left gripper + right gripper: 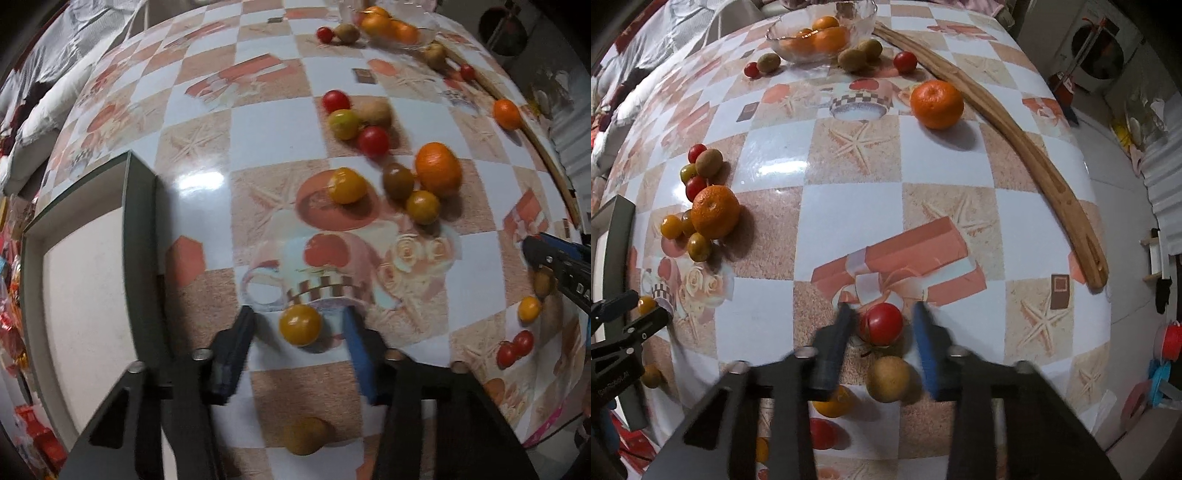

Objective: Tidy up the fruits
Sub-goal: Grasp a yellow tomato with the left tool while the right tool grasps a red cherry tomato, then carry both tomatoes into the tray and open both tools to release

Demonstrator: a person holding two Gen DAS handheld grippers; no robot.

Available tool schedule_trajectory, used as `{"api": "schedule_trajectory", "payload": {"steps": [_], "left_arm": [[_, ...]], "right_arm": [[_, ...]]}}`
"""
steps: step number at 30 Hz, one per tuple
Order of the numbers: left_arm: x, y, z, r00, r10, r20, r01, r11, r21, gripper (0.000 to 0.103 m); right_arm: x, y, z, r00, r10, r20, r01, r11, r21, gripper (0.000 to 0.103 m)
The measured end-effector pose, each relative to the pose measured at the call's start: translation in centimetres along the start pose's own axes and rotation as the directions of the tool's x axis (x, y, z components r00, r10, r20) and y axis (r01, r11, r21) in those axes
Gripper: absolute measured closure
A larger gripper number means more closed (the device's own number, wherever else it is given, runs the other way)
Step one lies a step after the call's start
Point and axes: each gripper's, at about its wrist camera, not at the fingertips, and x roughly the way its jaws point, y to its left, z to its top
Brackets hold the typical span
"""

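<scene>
Each hand-held gripper straddles its own fruit on the bench (849, 206), fingers apart: the left hand-held gripper (299, 326) around a yellow tomato (300, 325), the right hand-held gripper (882, 321) around a red tomato (881, 323), both fruits round, dead ahead.

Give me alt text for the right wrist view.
The open right gripper straddles a red tomato on a checkered table. Oranges, kiwis and more tomatoes lie scattered, with a glass bowl of oranges at the far end.
</scene>
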Motion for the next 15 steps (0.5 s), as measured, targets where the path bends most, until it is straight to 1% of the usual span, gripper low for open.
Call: {"api": "schedule_trajectory", "payload": {"steps": [1, 2, 3, 5, 6, 8, 12, 15], "left_arm": [[-0.1, -0.5, -0.2, 1.000, -0.011, 0.004, 0.011, 1.000, 0.005, 0.068], [-0.2, -1.0, -0.4, 1.000, -0.010, 0.007, 0.010, 1.000, 0.010, 0.075], [-0.3, -1.3, -0.3, 1.000, -0.008, 0.016, 0.008, 1.000, 0.018, 0.078], [-0.5, -1.9, -0.4, 1.000, -0.026, 0.011, 0.026, 1.000, 0.011, 0.078], [-0.8, -1.9, -0.4, 0.999, -0.046, 0.010, 0.046, 0.999, -0.001, 0.078], [-1.4, -1.8, -0.2, 0.998, -0.056, 0.021, 0.056, 0.998, -0.015, 0.078], [-3.4, -1.5, -0.2, 0.996, -0.075, 0.057, 0.077, 0.996, -0.034, 0.078], [-4.9, -0.8, -0.5, 0.993, -0.075, 0.086, 0.079, 0.996, -0.041, 0.078]], "right_arm": [[0.2, 0.6, 0.4, 1.000, 0.003, 0.000, -0.003, 1.000, 0.004, 0.080], [0.1, 0.3, 0.4, 1.000, 0.021, 0.002, -0.022, 1.000, 0.017, 0.080], [0.0, 0.1, 0.3, 0.999, 0.049, 0.003, -0.049, 0.998, 0.036, 0.080], [-0.3, -0.7, 0.4, 0.996, 0.093, 0.001, -0.093, 0.992, 0.080, 0.080], [-0.5, -0.9, 0.4, 0.995, 0.102, 0.000, -0.101, 0.990, 0.094, 0.080], [-0.9, -1.3, 0.2, 0.994, 0.110, 0.000, -0.109, 0.989, 0.102, 0.080], [-1.8, -0.9, 0.1, 0.992, 0.128, 0.001, -0.127, 0.988, 0.089, 0.080], [-2.6, 0.6, 0.0, 0.989, 0.146, 0.006, -0.146, 0.987, 0.062, 0.080]]}}
